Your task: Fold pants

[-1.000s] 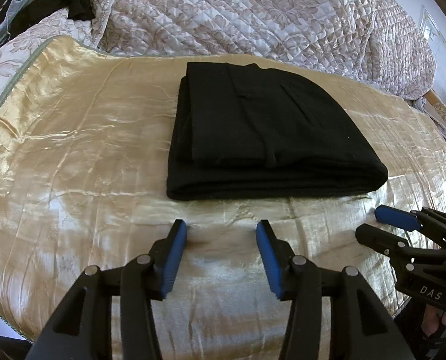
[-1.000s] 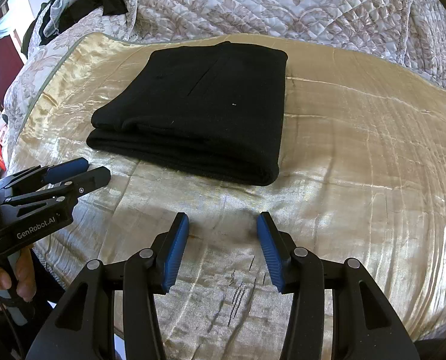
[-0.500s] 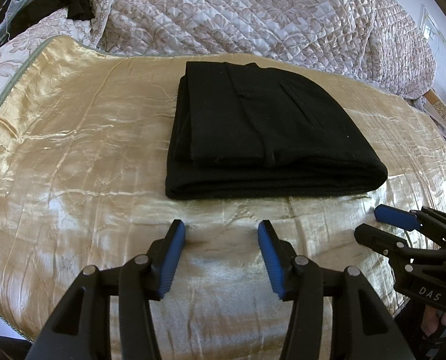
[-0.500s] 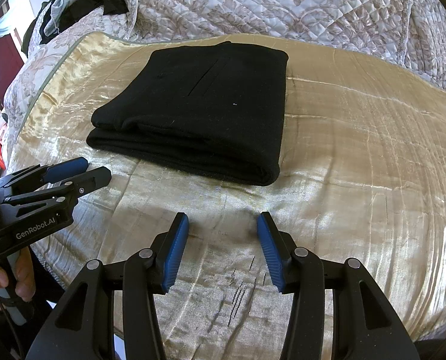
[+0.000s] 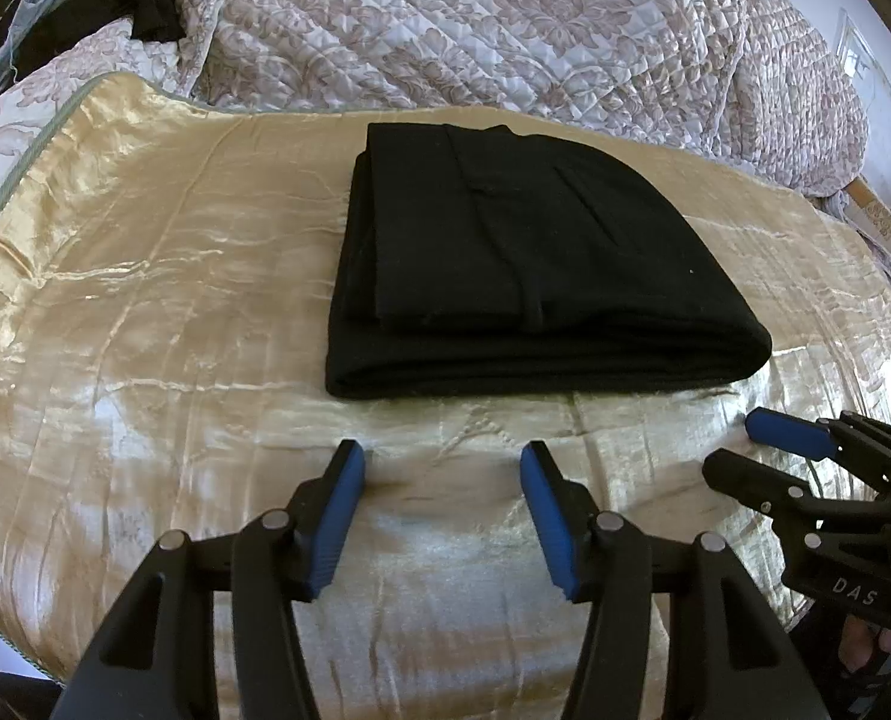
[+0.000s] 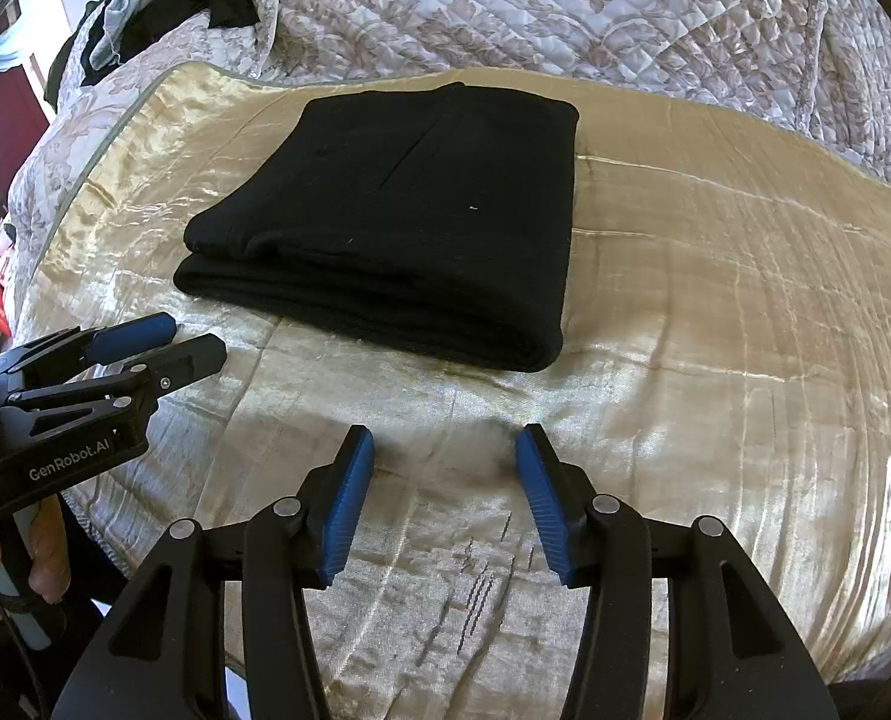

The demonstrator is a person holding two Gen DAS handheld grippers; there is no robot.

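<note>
Pants (image 5: 523,264) folded, frame centre. Soft, thick, limp: pinch stacked lower edge. Left hand-held gripper (image 5: 442,468) and right hand-held gripper (image 6: 445,450) wide open, empty.

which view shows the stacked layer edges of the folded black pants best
The left wrist view: the folded black pants show a smaller top layer stepped back over wider lower layers along their near and left edges. The right wrist view shows the same pants from their other side, where the near edge reads mostly as rounded folds.
</note>
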